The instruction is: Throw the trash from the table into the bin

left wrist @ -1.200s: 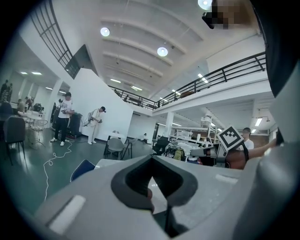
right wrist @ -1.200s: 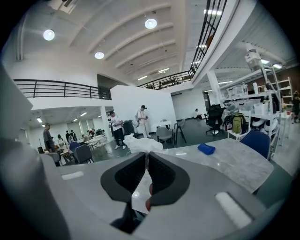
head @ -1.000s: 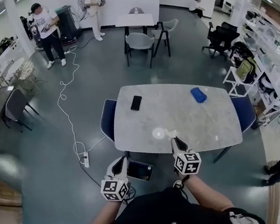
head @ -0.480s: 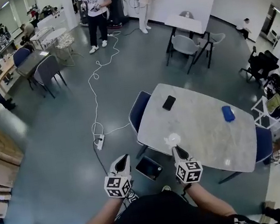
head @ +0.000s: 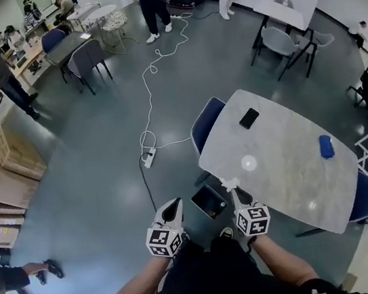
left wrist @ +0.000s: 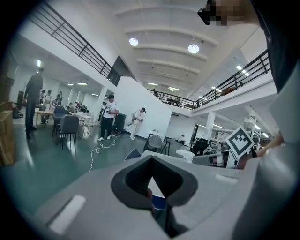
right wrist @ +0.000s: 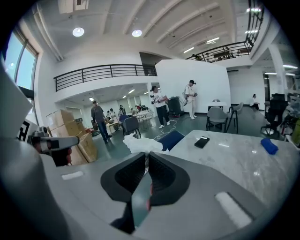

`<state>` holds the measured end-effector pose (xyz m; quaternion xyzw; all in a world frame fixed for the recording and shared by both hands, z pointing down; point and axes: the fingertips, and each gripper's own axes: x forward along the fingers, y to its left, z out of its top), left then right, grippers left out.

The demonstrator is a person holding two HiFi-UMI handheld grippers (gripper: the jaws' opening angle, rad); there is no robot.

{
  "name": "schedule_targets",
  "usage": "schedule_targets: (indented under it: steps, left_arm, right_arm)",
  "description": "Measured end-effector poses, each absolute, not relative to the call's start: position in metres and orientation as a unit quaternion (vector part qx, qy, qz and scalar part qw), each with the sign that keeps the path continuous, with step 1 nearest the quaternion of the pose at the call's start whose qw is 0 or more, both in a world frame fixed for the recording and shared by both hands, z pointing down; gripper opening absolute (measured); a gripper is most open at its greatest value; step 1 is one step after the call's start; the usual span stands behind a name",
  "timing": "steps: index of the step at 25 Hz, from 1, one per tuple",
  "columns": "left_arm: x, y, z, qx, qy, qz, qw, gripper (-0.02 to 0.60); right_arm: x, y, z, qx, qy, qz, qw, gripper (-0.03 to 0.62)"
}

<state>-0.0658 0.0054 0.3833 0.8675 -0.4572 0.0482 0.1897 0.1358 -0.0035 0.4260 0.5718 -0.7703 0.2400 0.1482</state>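
Note:
A crumpled white tissue [head: 229,184] [right wrist: 143,144] sticks out of my right gripper [head: 235,191] [right wrist: 146,157], which is shut on it. It hangs at the near corner of the marble table [head: 291,175], just right of a dark rectangular bin [head: 209,202] that stands on the floor. My left gripper [head: 174,211] [left wrist: 151,180] is left of the bin over the floor, jaws shut with nothing seen between them. The bin lies between the two grippers in the head view. Neither gripper view shows the bin.
On the table lie a black phone [head: 249,118] [right wrist: 202,141] and a blue object [head: 326,146] [right wrist: 268,146]. A blue chair [head: 206,120] is tucked at the table's far-left side. A white cable and power strip [head: 148,158] run across the floor. People stand further off.
The head view has swung left, so the table now sits further right. My right gripper with the tissue has come back from over the tabletop to its corner beside the bin.

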Motion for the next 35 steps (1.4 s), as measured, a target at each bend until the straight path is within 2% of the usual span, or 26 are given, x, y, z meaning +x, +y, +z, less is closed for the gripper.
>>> schedule_targets:
  steps: [10, 25, 30, 35]
  left_arm:
    - [-0.107, 0.003, 0.466, 0.819, -0.515, 0.100, 0.233, 0.000]
    - [-0.129, 0.030, 0.669, 0.770, -0.519, 0.161, 0.336, 0.000]
    - [-0.144, 0.036, 0.712, 0.758, -0.529, 0.162, 0.345, 0.000]
    - [-0.158, 0.044, 0.722, 0.750, -0.538, 0.164, 0.350, 0.000]
  right_arm:
    - [0.100, -0.002, 0.604, 0.494, -0.773, 0.296, 0.267, 0.050]
    - [0.103, 0.031, 0.990, 0.409, -0.706, 0.371, 0.443, 0.051]
    - [0.121, 0.039, 1.071, 0.412, -0.671, 0.376, 0.488, 0.051]
    - [0.125, 0.042, 1.105, 0.414, -0.655, 0.371, 0.512, 0.052]
